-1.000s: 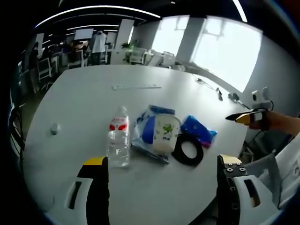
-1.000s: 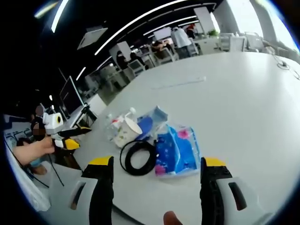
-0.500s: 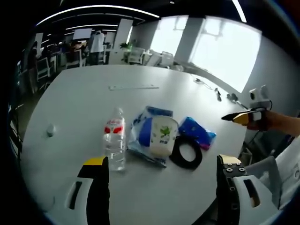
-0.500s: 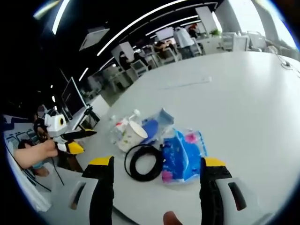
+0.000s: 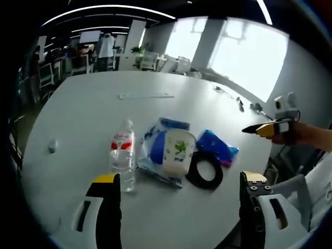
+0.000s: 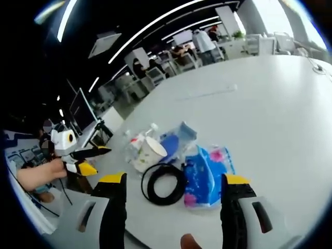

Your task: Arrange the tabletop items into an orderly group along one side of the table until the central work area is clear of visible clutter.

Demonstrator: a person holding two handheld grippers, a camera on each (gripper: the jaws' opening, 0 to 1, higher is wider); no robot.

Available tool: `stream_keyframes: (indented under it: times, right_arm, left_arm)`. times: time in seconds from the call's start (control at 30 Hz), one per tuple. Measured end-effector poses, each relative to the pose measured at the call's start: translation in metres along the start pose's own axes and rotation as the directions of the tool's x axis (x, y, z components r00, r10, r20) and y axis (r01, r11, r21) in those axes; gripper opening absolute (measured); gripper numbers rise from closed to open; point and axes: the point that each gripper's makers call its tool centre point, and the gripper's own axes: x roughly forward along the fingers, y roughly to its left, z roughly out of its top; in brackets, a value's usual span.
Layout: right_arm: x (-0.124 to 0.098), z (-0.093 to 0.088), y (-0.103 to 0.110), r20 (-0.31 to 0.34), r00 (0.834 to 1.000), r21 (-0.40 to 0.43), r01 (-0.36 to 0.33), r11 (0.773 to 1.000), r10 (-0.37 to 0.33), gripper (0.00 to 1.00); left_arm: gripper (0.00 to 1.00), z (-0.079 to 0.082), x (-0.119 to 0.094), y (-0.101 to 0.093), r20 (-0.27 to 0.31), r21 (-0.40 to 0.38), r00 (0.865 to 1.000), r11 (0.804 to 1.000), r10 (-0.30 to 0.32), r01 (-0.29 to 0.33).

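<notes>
Both cameras have backed off slightly; items unmoved. Left hand-held gripper (image 5: 176, 199) and right hand-held gripper (image 6: 172, 205): jaws wide apart, empty. Water bottle (image 5: 122, 154), paper cup (image 5: 177, 151), cable coil (image 5: 204, 169), blue packet (image 6: 208, 175) cluster mid-surface (image 5: 83, 106), straight ahead; the upright bottle is nearest the left one.

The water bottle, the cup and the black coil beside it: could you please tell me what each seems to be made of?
The water bottle looks like clear, glossy plastic: the table shows through it, and it carries a red label. The cup seems to be matte white paper or thin plastic with a green leaf print; I cannot tell which. The black coil looks like dull rubber-sheathed cable, wound into a ring.
</notes>
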Motion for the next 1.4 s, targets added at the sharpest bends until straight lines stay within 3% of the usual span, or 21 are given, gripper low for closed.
stream_keyframes:
  times: [1.4]
  right_arm:
    - [0.045, 0.016, 0.024, -0.020, 0.998, 0.007, -0.059, 0.998, 0.059, 0.71]
  left_arm:
    - [0.90, 0.004, 0.037, -0.008, -0.028, 0.005, 0.998, 0.999, -0.053, 0.053]
